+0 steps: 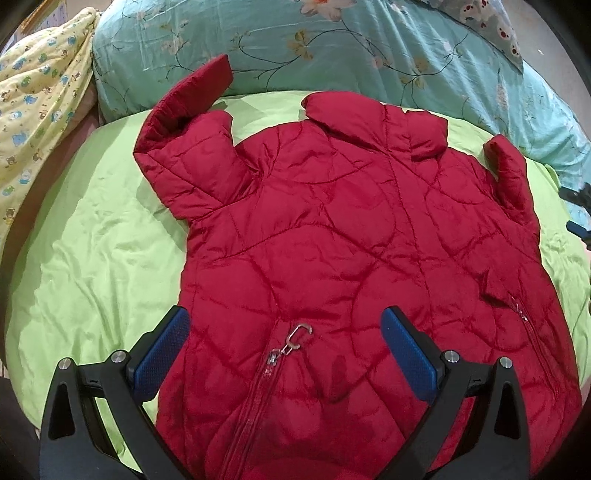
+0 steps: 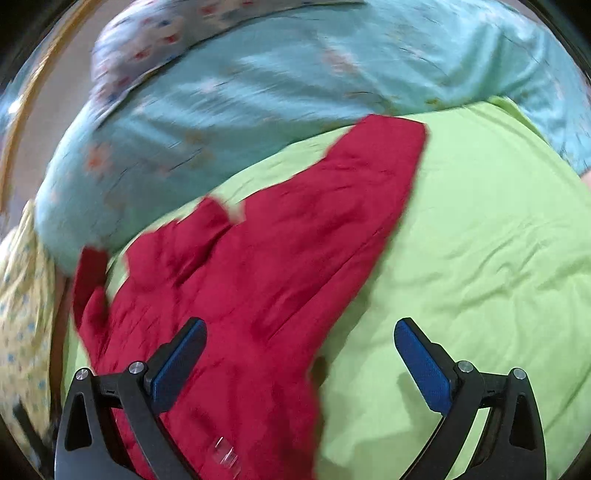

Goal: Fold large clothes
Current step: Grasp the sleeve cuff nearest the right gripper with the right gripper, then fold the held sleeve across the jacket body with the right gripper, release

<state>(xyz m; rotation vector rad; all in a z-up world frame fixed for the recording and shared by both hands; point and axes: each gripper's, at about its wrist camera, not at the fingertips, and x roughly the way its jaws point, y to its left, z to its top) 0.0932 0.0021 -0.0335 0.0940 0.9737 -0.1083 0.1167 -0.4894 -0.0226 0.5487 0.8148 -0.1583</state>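
Red quilted jacket (image 1: 351,236) lies flat, front up, on the bed's green sheet (image 1: 92,258), collar (image 1: 373,118) at the far end toward the teal floral duvet (image 1: 332,48).

Edges, from my left wrist view:
- Left sleeve (image 1: 184,136) is bent up, its cuff touching the duvet.
- Right sleeve (image 1: 511,177) is short in view, its tip near the duvet edge.
- Jacket's left side edge runs down to just beside the left tongs' (image 1: 286,358) left pad (image 1: 162,354). Wide strip of bare sheet is left of it.
- Right hem runs toward the frame edge, thin band of sheet beyond.
- Pocket zip pull (image 1: 291,341) sits between the pads. A second pocket zip (image 1: 521,306) is on the right.

Left tongs: spread wide, nothing between them, over the jacket's lower front. Can't tell if the pads touch the fabric.

Right wrist view is motion-blurred. Right tongs (image 2: 299,354) also spread wide, nothing gripped. Its left pad (image 2: 177,365) is over the red fabric, its right pad (image 2: 424,365) is over bare sheet. Jacket edge crosses between them on a diagonal. Large open sheet area is to the right.

Surroundings: yellow printed blanket (image 1: 40,99) bunched at far left, and a white patterned pillow (image 1: 491,26) at the top right, on the duvet. Dark object at the right frame edge in the left view, I can't identify it.
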